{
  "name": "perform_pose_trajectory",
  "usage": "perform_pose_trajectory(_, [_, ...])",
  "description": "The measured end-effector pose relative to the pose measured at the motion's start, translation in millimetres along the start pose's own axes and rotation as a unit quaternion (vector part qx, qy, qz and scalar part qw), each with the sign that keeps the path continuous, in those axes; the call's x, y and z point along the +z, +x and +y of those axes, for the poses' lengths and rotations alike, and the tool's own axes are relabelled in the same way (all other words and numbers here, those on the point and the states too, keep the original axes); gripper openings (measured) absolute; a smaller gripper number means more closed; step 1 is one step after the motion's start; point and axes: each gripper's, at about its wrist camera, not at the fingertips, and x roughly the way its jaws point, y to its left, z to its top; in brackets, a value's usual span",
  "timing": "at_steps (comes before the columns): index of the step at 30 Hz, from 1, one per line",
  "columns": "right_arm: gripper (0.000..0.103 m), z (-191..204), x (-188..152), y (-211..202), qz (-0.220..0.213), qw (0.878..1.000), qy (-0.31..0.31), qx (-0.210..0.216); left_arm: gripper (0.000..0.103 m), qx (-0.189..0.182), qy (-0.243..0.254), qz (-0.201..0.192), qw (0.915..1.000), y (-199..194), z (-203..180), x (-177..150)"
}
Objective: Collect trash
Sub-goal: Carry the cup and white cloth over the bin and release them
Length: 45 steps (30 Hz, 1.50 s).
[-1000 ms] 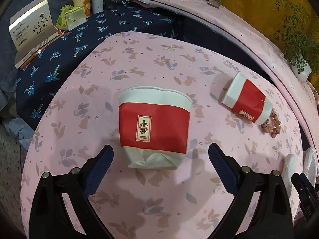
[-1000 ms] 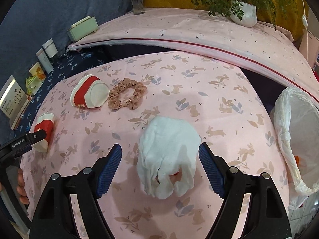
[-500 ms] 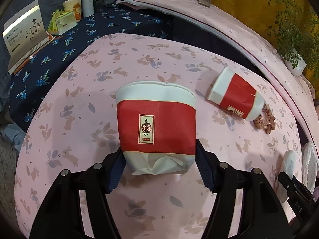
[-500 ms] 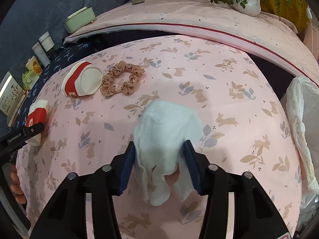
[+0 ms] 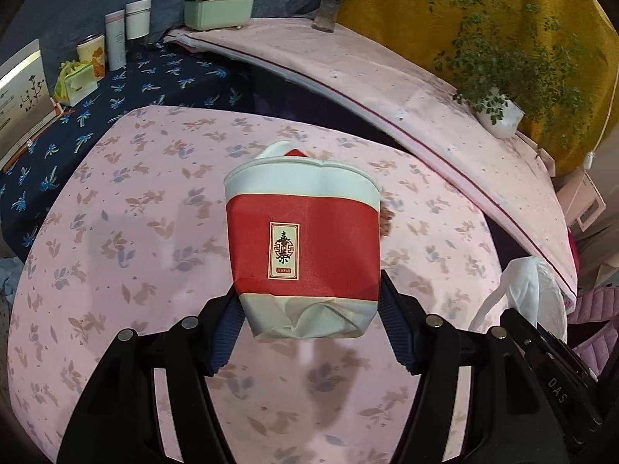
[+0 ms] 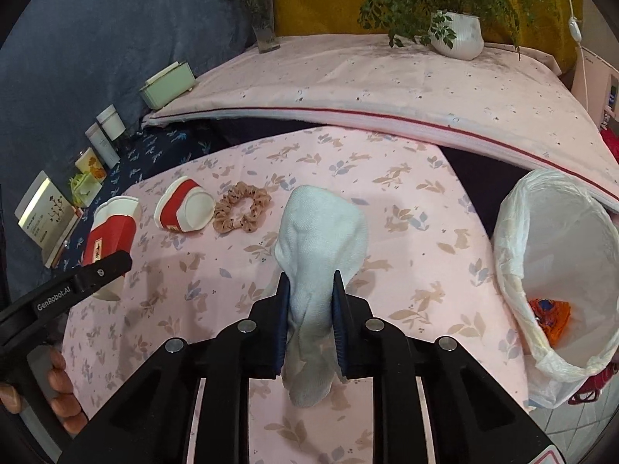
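Left gripper (image 5: 309, 332) pinched the crushed paper cup (image 5: 303, 247) at its base: light, easily crumpled. Right gripper (image 6: 311, 324), jaws closing, squeezed the soft tissue wad (image 6: 319, 247) mid-bundle.

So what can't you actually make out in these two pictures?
- Left wrist view: the second cup and scrunchie, almost wholly hidden behind the held paper cup.
- Right wrist view: what the white tissue wraps, and the bin bag bottom, hidden by its near rim.
- Right wrist view: print on the booklet, too small.
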Motion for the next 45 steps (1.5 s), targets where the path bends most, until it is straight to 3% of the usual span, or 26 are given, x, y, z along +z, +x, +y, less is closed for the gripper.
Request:
perform_pose_trajectory(18, [0.019, -111, 4, -97, -0.076, 0.994, 0.068, -0.045, 0.062, -0.081, 0.117, -0.015, 0.9897, -33, -176, -20])
perform_pose_trajectory(31, [0.019, -203, -5, -135, -0.1, 0.982, 0.127, -0.101, 0.062, -0.148, 0.208, 0.009, 0.9669, -26, -297, -45])
perform_pose_trajectory(36, [0.019, -227, -4, -141, -0.103, 0.978, 0.142, -0.117, 0.062, -0.186, 0.213, 0.026, 0.959, -19, -329, -46])
perform_pose_trajectory(38, [0.019, -232, -2, -142, -0.105, 0.976, 0.145, -0.121, 0.071, -0.19, 0.211, 0.026, 0.9585, -17, -338, -45])
perform_pose_trajectory(40, [0.019, -237, 0, -142, -0.107, 0.976, 0.146, -0.124, 0.087, -0.183, 0.206, 0.018, 0.9612, -16, -342, -43])
perform_pose_trajectory(45, [0.019, -240, 4, -138, -0.107, 0.975, 0.148, -0.125, 0.088, -0.169, 0.204, 0.012, 0.964, -13, -337, -39])
